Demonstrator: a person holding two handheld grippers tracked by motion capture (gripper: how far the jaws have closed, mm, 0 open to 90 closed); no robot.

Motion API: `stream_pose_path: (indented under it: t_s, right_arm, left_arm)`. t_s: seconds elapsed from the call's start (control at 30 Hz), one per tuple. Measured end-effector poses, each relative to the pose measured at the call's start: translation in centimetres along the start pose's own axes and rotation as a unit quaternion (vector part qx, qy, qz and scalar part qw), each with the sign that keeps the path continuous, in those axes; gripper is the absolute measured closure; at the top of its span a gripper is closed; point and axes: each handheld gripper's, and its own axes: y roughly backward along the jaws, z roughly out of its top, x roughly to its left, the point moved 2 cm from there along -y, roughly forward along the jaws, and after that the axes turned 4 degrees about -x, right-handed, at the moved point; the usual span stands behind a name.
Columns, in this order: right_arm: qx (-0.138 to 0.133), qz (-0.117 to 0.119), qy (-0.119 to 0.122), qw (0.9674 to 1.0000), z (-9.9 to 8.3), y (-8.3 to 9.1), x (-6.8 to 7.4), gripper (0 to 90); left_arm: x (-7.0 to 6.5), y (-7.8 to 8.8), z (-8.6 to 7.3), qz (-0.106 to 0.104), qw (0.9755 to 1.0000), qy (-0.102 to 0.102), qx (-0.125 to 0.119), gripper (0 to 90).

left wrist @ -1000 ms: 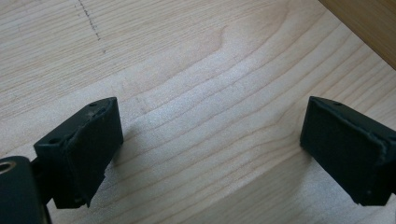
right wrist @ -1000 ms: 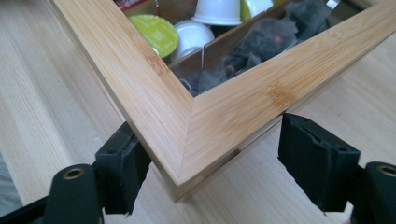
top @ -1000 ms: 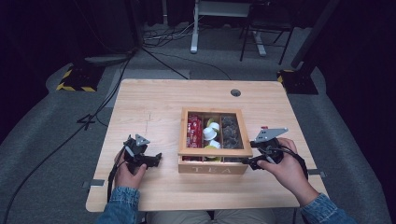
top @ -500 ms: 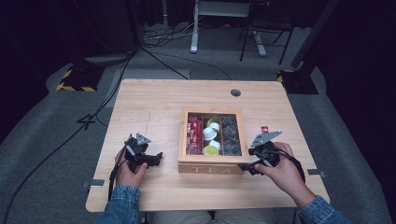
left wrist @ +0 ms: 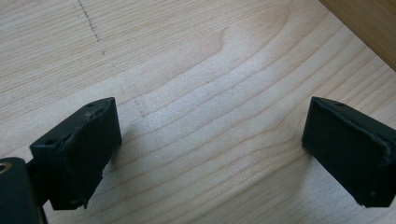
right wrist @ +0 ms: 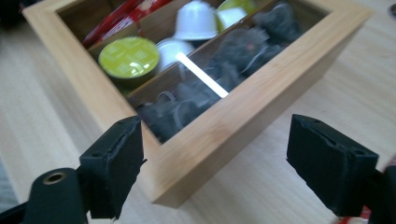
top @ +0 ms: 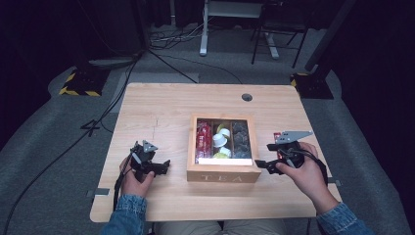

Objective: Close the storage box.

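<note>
A wooden box (top: 223,175) marked TEA stands mid-table. It holds red packets (top: 203,139), white and green capsules (top: 220,142) and dark tea bags (top: 240,138) in three compartments. My right gripper (top: 262,164) sits at the box's near right corner. Its jaws have just been opening. In the right gripper view that gripper (right wrist: 215,140) is open, with the corner of the box (right wrist: 261,98) between the jaws and untouched by the pads. My left gripper (top: 164,166) rests left of the box. In its own view it (left wrist: 212,126) is open over bare wood.
The light wooden table (top: 161,112) has a round cable hole (top: 247,97) at the back right. A strip of the box wall (left wrist: 369,23) shows at the top right of the left gripper view. Cables and stand legs lie on the floor beyond the table.
The right gripper has drawn a little back to the right from the box's front corner, and its jaws stand wider. The left hand has stayed put.
</note>
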Motion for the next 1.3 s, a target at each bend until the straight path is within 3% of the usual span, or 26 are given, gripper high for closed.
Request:
stream_pose_path:
  t_s: [0.1, 0.23, 0.5, 0.93, 1.1, 1.3]
  right_arm:
    - [-0.009, -0.008, -0.007, 0.9999, 0.1, 0.4, -0.9, 17.7]
    - [-0.033, -0.038, -0.025, 0.9984, 0.3, 1.5, -3.2, 17.4]
    - [-0.045, -0.077, -0.048, 0.9948, -0.4, 2.7, -6.7, 16.4]
    - [-0.03, -0.116, -0.072, 0.9902, -3.7, 3.2, -12.0, 16.8]
    - [-0.031, -0.121, -0.08, 0.9889, -4.6, 3.2, -13.0, 16.8]
    - [-0.019, -0.136, -0.068, 0.9882, -6.1, 2.9, -13.8, 16.8]
  left_arm:
    - [0.0, 0.1, -0.1, -0.002, 1.0, -0.001, 0.0, 4.9]
    - [0.2, 0.3, -0.3, -0.005, 0.9999, -0.009, 0.001, 4.7]
    - [0.2, 0.3, -0.3, -0.009, 0.9999, -0.01, 0.002, 3.9]
    - [0.4, 0.3, -0.4, -0.014, 0.9998, -0.011, 0.002, 3.4]
    - [0.6, 0.4, -0.4, -0.016, 0.9997, -0.015, 0.003, 3.1]
    - [1.0, 0.6, -0.6, -0.016, 0.9998, -0.014, 0.004, 2.5]
